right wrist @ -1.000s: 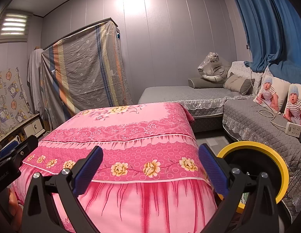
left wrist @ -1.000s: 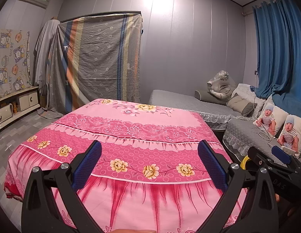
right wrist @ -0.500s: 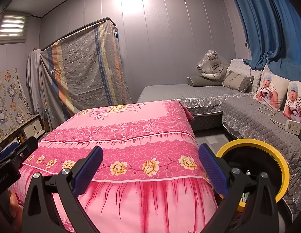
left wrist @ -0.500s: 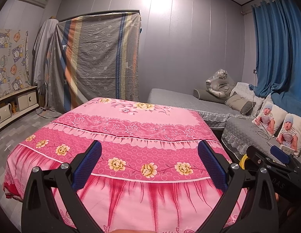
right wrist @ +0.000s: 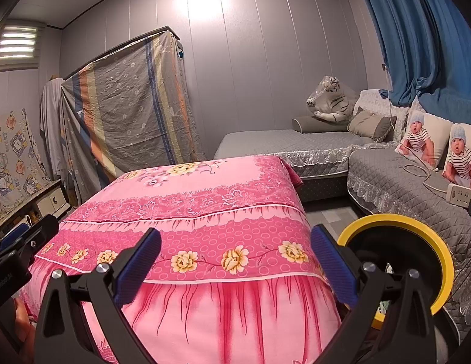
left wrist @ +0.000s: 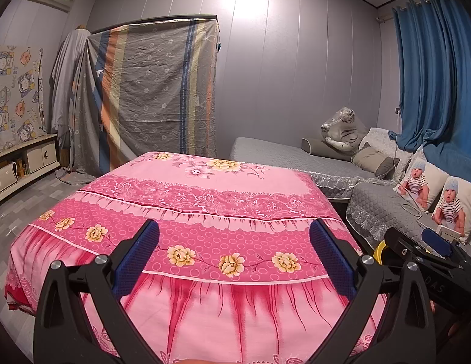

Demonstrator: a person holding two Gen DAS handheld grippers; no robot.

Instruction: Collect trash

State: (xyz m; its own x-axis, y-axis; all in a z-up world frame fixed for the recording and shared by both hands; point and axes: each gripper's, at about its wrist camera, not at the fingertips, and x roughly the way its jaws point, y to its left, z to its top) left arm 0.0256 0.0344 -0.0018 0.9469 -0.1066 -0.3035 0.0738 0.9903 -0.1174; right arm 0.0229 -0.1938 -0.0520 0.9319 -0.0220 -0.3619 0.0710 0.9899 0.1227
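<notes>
A trash bin with a yellow rim point(right wrist: 417, 230) stands at the right of a table under a pink flowered cloth point(right wrist: 205, 206). Its rim edge also shows in the left wrist view point(left wrist: 377, 253). My left gripper point(left wrist: 234, 257) is open and empty, above the near edge of the pink cloth point(left wrist: 220, 200). My right gripper point(right wrist: 235, 261) is open and empty, above the same edge, just left of the bin. The right gripper's body shows in the left wrist view point(left wrist: 423, 254). No loose trash shows on the cloth.
A grey corner sofa point(right wrist: 296, 142) with cushions and a wrapped plush tiger point(right wrist: 329, 100) runs along the back and right. A power strip point(right wrist: 461, 194) with cable lies on it. A draped wardrobe point(left wrist: 150, 91) stands at the back left, a low cabinet point(left wrist: 23, 163) at the far left.
Both views have shifted slightly; the table sits a little lower and nearer in the frames. Both grippers stay open and empty.
</notes>
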